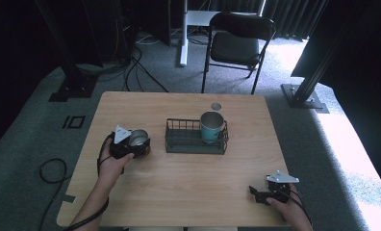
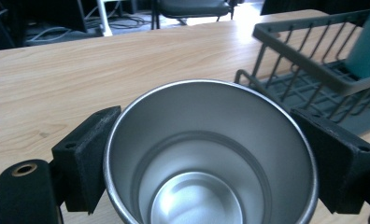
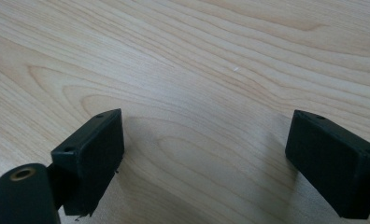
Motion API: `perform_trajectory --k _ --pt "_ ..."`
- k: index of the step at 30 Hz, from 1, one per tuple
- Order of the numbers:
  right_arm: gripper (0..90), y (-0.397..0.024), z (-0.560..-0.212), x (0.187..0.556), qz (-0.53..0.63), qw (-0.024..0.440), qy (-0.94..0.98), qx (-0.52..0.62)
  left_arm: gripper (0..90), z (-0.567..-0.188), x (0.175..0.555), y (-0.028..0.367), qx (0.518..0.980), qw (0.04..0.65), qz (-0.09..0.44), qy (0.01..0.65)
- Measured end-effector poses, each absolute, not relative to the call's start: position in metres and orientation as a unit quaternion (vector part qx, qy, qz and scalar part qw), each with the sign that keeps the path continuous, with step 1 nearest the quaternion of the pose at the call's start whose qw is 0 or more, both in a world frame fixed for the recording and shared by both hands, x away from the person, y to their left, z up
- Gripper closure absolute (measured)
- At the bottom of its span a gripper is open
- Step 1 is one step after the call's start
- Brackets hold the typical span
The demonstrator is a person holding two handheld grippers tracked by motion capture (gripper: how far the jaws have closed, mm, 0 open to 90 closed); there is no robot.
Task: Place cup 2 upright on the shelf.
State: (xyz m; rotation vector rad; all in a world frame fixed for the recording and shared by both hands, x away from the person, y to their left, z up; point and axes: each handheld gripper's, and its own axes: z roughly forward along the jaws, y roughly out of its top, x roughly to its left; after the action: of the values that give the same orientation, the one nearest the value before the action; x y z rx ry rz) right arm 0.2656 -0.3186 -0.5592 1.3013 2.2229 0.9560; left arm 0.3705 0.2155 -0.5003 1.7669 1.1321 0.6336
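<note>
Steel cup (image 1: 139, 139) sits on the left half of the table (image 1: 188, 192) in the high view, just left of the wire basket (image 1: 196, 143), and the left gripper (image 1: 131, 143) is on it, hand low behind. A teal cup (image 1: 211, 126) already stands upright in the basket's right end, so this looks like the grab stage of loading a second cup. Down at the near right corner, the right gripper (image 1: 257, 195) rests over bare wood, well apart from everything.

Over to the left gripper view: the steel cup (image 2: 206, 154) fills the space between the jaws, both black pads pressed to its rim wall, one each side. It's clamped. The basket (image 2: 314, 60) rises just beyond on the right, teal cup (image 2: 367, 42) at the edge.

Right gripper view: jaws spread wide, nothing between them, only table (image 3: 211, 60) grain.

Next move, I'd judge, is a lift high enough to clear the basket's near rail, then across into the free left end. The rail and the teal cup are the things to miss.
</note>
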Motion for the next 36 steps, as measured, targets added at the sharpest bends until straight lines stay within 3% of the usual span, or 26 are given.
perform_trajectory --k 16,36 --pt "11.1 -0.319 -0.559 0.266 0.341 0.196 0.793 0.465 14.1 -0.466 0.373 0.214 0.713 0.472 0.26 0.449" --pt "11.1 -0.319 -0.559 0.266 0.341 0.196 0.793 0.465 14.1 -0.42 0.388 0.183 0.721 0.486 0.273 0.412"
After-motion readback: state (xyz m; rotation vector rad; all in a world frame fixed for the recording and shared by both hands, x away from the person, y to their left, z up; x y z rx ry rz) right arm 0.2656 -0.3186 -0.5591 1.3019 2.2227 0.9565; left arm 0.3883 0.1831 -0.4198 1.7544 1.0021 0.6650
